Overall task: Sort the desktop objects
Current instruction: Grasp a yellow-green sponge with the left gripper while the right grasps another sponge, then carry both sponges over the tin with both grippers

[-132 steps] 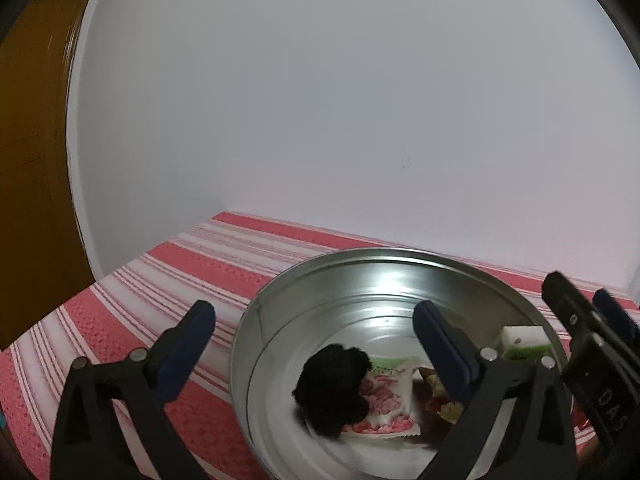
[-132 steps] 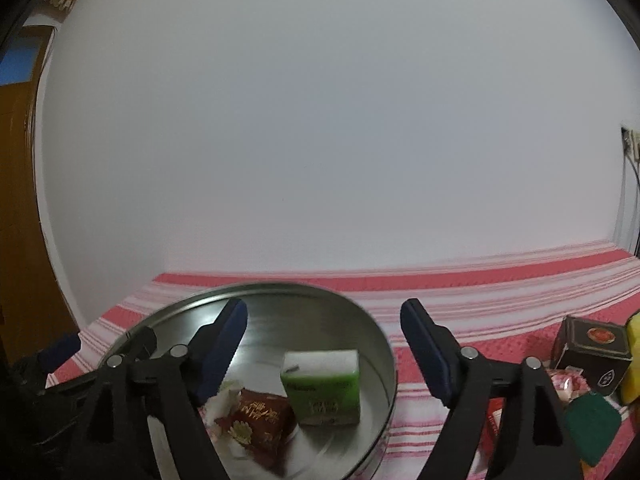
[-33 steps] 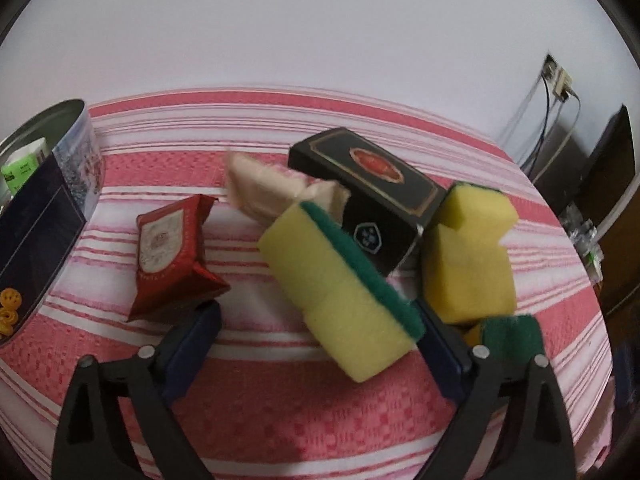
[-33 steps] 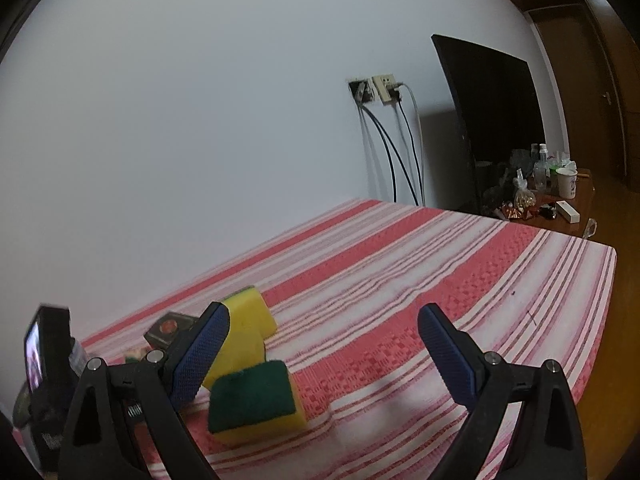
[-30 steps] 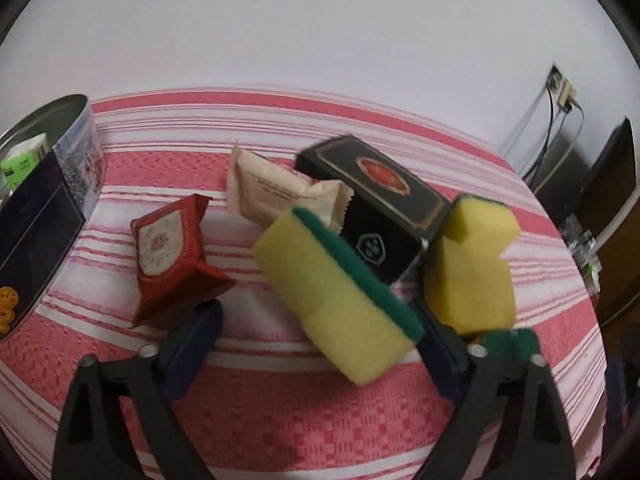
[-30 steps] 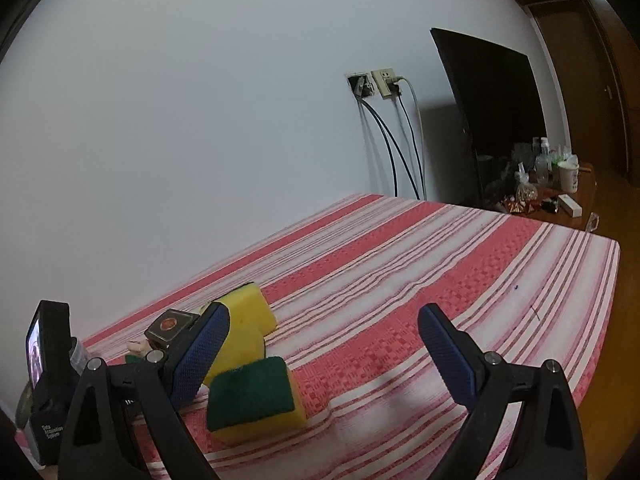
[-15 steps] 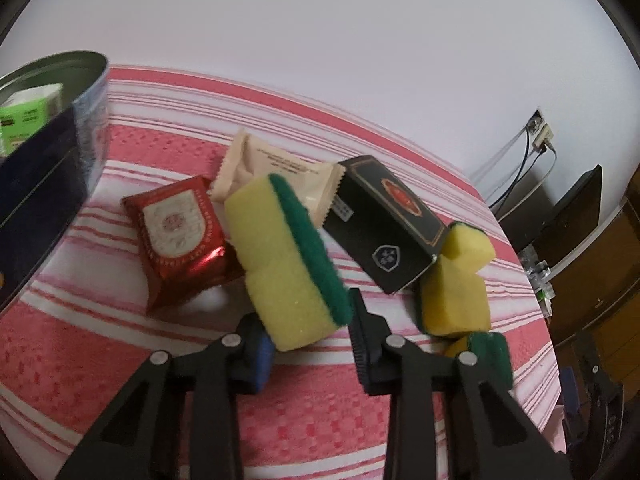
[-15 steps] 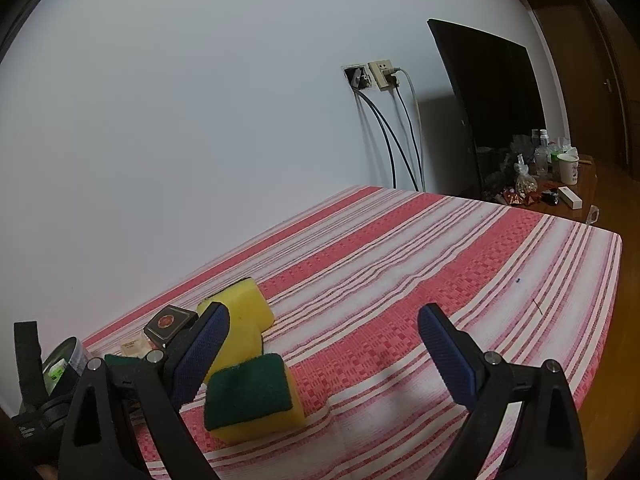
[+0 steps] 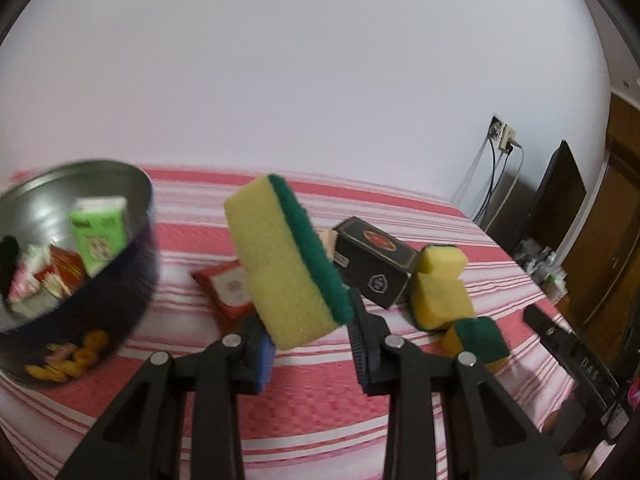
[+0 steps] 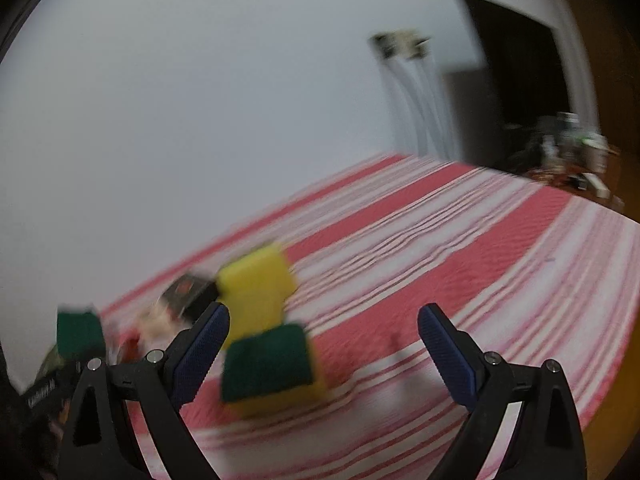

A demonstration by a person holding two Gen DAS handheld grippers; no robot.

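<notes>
My left gripper (image 9: 308, 332) is shut on a yellow sponge with a green scouring face (image 9: 280, 264), held tilted above the striped cloth. The same sponge shows in the right wrist view (image 10: 78, 332) at far left. A round metal tin (image 9: 134, 280) sits left of it, holding a green box (image 9: 100, 232) and several packets. My right gripper (image 10: 324, 316) stands open and holds nothing. A green-topped sponge (image 10: 268, 360) lies on the cloth just beyond its left finger.
On the red-and-white cloth lie a red packet (image 9: 224, 288), a black box (image 9: 372, 268), an upright yellow sponge (image 9: 438, 292) and the green-topped sponge (image 9: 478, 336). Wall sockets with cables (image 9: 500, 136) and a dark screen (image 9: 560, 196) are at the right.
The left gripper closed on the yellow-green sponge, lifted it off the cloth and swung left toward the tin. The right gripper's view turned slightly and is blurred.
</notes>
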